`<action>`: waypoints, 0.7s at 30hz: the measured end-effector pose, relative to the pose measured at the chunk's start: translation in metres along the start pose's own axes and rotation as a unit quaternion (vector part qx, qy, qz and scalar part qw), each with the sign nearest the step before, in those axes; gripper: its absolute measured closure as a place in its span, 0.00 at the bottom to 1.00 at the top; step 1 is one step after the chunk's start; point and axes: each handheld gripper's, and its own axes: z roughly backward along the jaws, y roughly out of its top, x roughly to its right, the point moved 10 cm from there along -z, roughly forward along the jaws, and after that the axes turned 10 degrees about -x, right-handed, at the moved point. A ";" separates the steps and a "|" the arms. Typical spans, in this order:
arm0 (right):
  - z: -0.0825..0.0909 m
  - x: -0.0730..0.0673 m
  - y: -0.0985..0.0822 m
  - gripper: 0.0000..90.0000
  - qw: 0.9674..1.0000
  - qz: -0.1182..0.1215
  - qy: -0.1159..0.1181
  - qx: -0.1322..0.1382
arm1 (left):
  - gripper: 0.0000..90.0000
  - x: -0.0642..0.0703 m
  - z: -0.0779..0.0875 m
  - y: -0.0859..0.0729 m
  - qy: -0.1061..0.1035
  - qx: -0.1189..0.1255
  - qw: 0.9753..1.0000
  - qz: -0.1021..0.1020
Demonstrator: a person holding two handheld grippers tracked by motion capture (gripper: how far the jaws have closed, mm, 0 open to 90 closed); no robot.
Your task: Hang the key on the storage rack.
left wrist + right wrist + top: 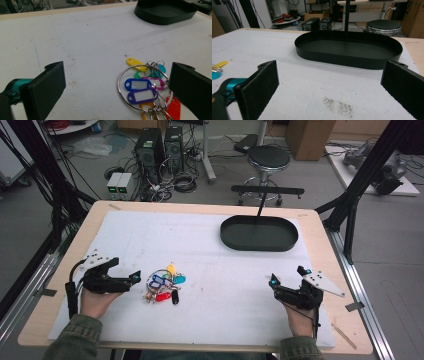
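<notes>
A metal ring with several coloured key tags [163, 286] lies on the white mat, left of centre. My left gripper [125, 270] rests just left of it, open, jaws wide apart. In the left gripper view the key tags [145, 86] lie close to the right-hand jaw, and nothing is between the pads. My right gripper [289, 276] stands open near the mat's front right with nothing between its jaws. A black oval tray [259, 233] sits at the back right; in the right gripper view the tray [348, 59] lies straight ahead and holds nothing.
The white mat [200, 255] covers most of a wooden table [320, 227]. A thin black post [260, 207] rises behind the tray. Beyond the table stand a black stool [268, 159], computer towers [159, 147] and tangled cables on the floor.
</notes>
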 end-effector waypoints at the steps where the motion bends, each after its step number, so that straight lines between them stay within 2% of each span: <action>1: 0.000 0.000 0.000 0.01 1.000 0.000 0.000 0.000 | 0.02 0.000 0.000 0.000 0.000 0.000 1.000 0.000; 4: 0.000 0.000 0.000 0.01 1.000 0.000 -0.001 0.000 | 0.02 0.012 -0.007 0.003 -0.010 -0.008 1.000 -0.015; 11: 0.000 0.000 0.000 0.01 1.000 -0.001 0.000 0.001 | 0.02 0.028 -0.019 0.000 -0.023 -0.034 0.998 -0.041; 18: 0.000 0.000 -0.001 0.01 1.000 0.001 -0.001 -0.002 | 0.02 0.037 -0.024 -0.002 -0.031 -0.048 0.997 -0.054; 21: 0.000 0.000 0.000 0.01 1.000 0.001 0.000 -0.001 | 0.02 0.042 -0.028 -0.003 -0.036 -0.055 0.996 -0.066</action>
